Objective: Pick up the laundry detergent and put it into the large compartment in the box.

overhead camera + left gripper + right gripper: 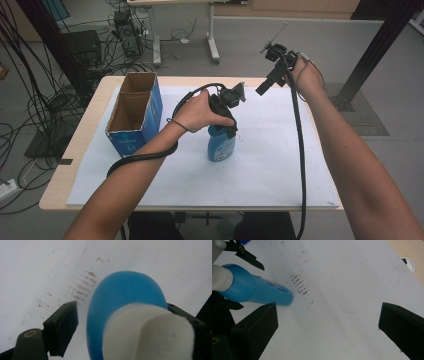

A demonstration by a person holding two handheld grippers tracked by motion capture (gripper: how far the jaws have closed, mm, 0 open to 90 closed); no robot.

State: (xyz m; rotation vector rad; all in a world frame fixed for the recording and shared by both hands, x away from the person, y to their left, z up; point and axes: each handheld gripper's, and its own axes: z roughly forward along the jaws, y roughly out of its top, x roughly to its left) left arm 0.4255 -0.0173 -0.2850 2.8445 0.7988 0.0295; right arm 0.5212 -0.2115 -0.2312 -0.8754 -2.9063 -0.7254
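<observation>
A blue bottle (221,147) with a white top stands upright on the white sheet near the table's middle. My left gripper (226,126) reaches down over its top. In the left gripper view the left gripper (121,307) is open, its jaws on either side of the blue bottle (125,290). The left jaw stands a small gap off the bottle and the right jaw sits close against it. My right gripper (262,87) hangs raised over the table's far right part. The right gripper (328,307) is wide open and empty, and looks down at the blue bottle (259,292).
A blue cardboard box (135,107) with two open compartments stands at the table's left. A white sheet (280,160) covers the tabletop and carries brown smudges (299,283) and a pen outline (362,302). Cables and black frame posts surround the table.
</observation>
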